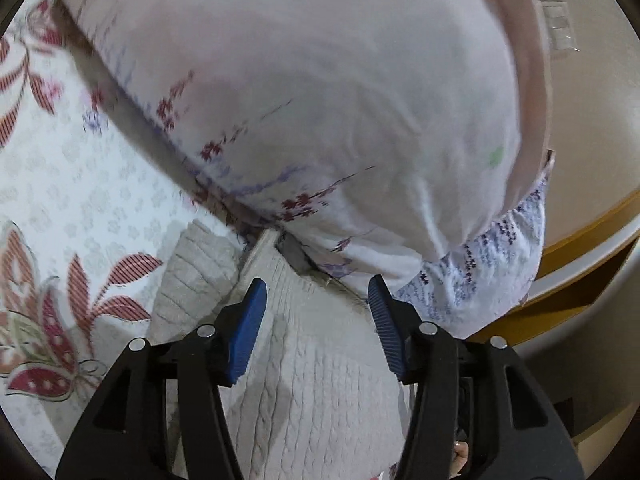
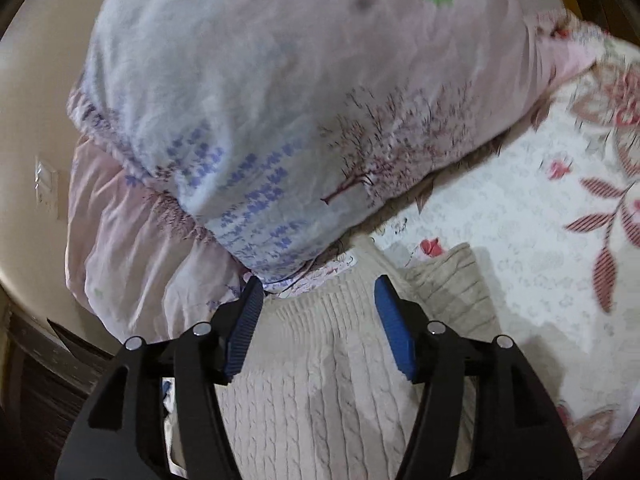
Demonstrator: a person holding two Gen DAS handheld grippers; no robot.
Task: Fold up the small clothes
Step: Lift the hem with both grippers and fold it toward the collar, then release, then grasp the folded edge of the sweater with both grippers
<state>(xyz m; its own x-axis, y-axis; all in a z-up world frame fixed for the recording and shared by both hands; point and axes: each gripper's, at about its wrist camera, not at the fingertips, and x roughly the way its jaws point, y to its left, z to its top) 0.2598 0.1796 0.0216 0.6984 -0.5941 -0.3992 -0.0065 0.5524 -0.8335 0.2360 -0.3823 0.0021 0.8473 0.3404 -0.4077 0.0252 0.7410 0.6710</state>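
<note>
Both the left tongs and the right tongs hang open and empty over the cream cable-knit sweater, which lies on the floral-printed white bed sheet, its top edge touching a large pale floral pillow.

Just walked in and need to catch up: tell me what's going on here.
A person holds two grippers over a beige cable-knit garment lying on a floral bedsheet, next to a large white pillow with floral print. The left hand-held gripper and right hand-held gripper are both open above the knit, gripping nothing. Folding doesn't look started.
</note>
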